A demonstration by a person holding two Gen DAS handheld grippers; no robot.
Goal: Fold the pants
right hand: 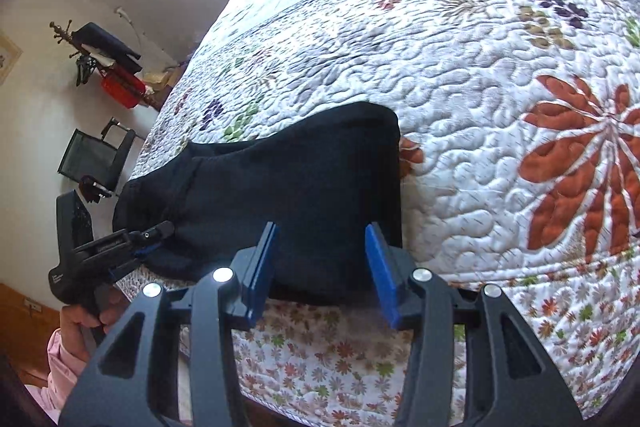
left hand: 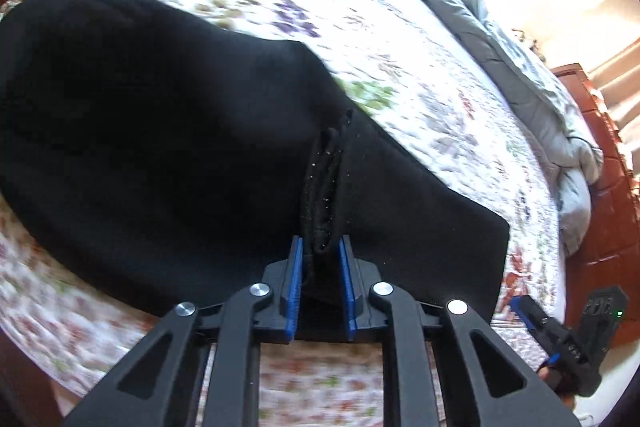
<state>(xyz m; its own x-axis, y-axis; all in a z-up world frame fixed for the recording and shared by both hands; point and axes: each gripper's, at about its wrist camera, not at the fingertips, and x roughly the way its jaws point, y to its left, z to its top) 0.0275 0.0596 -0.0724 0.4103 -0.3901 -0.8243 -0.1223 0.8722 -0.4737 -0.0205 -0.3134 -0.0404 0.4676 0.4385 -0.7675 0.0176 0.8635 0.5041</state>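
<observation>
Black pants (left hand: 160, 107) lie flat across the near edge of a floral quilt (left hand: 400, 47). My left gripper (left hand: 321, 247) is shut on a raised fold of the pants, the cloth pinched between its blue pads. In the right wrist view the same pants (right hand: 300, 171) reach toward the bed's edge, and the left gripper (right hand: 158, 239) bites their left end. My right gripper (right hand: 322, 239) hangs over the pants' near right corner with its jaws apart and the cloth lying below them, not pinched. The right gripper (left hand: 528, 311) also shows at the lower right of the left wrist view.
A grey duvet (left hand: 500, 47) is bunched along the far side of the bed. Red floor tiles (left hand: 612, 207) lie beyond the bed's end. An office chair (right hand: 92, 155) and a coat stand with a red bag (right hand: 120, 87) stand by the wall. A hand in a pink sleeve (right hand: 80, 323) holds the left gripper.
</observation>
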